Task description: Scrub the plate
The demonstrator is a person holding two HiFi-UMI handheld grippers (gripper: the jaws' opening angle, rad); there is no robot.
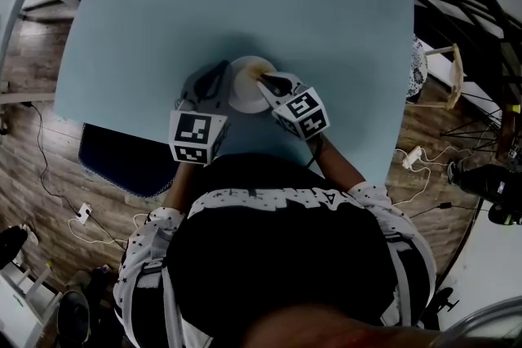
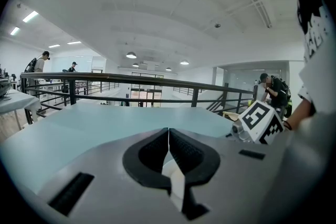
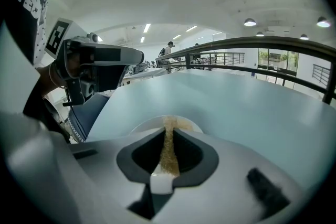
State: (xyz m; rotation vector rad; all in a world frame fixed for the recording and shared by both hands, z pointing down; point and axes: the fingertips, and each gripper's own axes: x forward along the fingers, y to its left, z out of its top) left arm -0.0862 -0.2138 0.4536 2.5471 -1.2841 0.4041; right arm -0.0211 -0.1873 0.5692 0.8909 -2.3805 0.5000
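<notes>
Left gripper, just left of centre in the head view, is clamping the left rim of the white plate; in the left gripper view its jaws are closing on a white strip of that rim. The plate is lying flat on the pale blue table, near the table's lower edge. Right gripper, immediately right of the plate's centre, is pinching a thin tan scrub pad between its jaws and holding it over the plate's face.
</notes>
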